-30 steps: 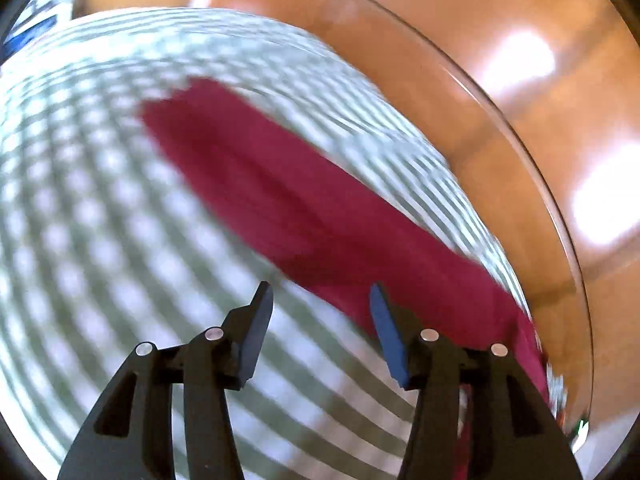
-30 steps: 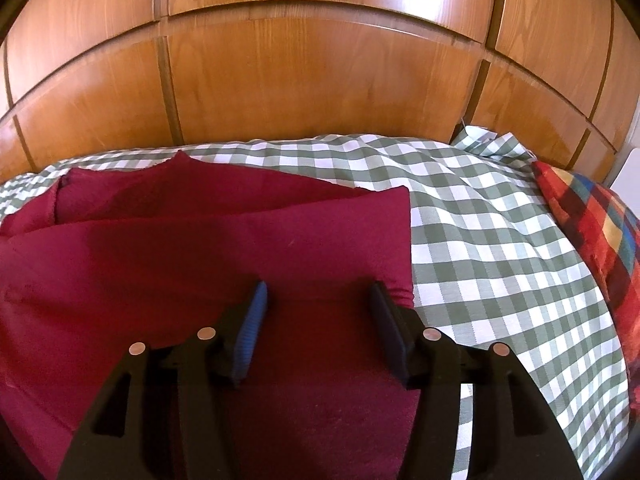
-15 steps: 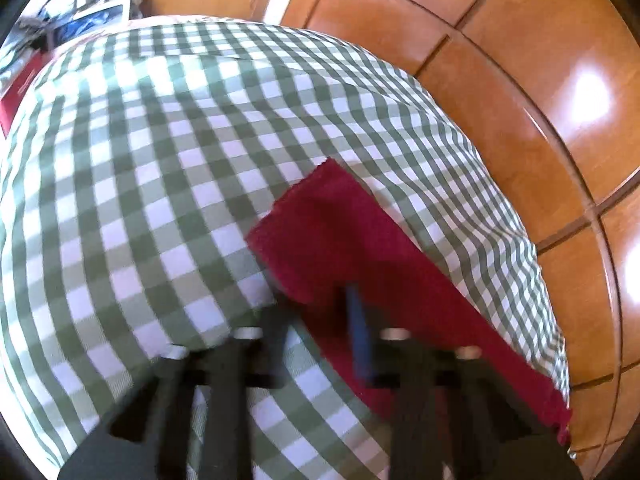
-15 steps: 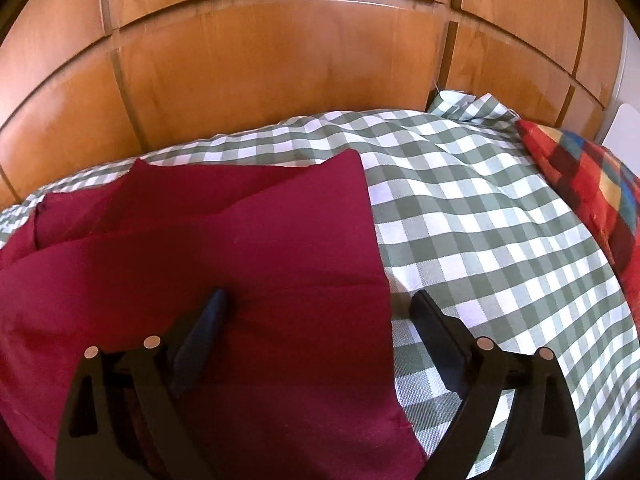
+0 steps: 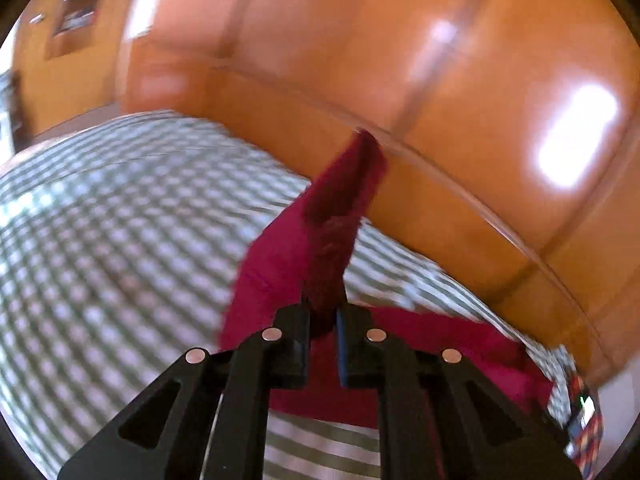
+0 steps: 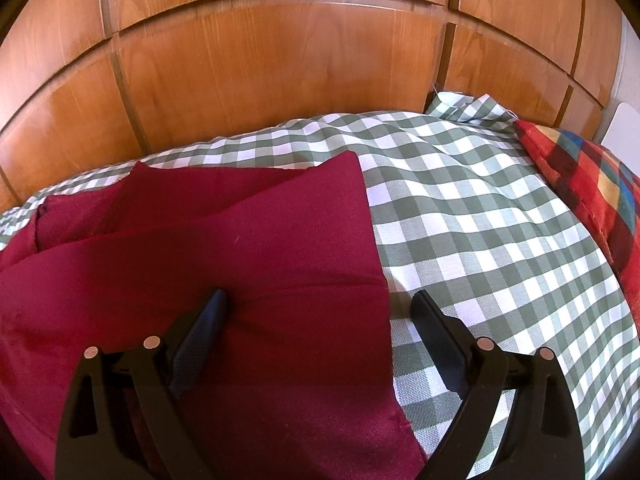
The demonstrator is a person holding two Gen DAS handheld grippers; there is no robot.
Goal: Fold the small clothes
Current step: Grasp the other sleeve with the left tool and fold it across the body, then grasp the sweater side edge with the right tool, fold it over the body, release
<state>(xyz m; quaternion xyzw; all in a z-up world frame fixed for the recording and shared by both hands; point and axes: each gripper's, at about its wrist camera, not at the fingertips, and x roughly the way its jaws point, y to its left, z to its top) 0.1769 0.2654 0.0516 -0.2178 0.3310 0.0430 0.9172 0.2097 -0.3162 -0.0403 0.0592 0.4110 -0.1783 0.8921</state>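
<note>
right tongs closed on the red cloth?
No. The right tongs stand wide open, one finger on the red cloth, the other over the checked bedcover.

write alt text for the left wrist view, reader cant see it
The left gripper is shut on a corner of the dark red cloth, lifting it off the green-checked bedcover. The picture is motion-blurred, with wooden panelling behind.

One dark red garment (image 6: pixel 248 248) lies at centre — one green checked bedspread (image 6: pixel 480 232) beneath it, one multicoloured cushion (image 6: pixel 592 184) at three o'clock, one wooden headboard (image 6: pixel 260 60) at twelve — and two grippers, one per view.
</note>
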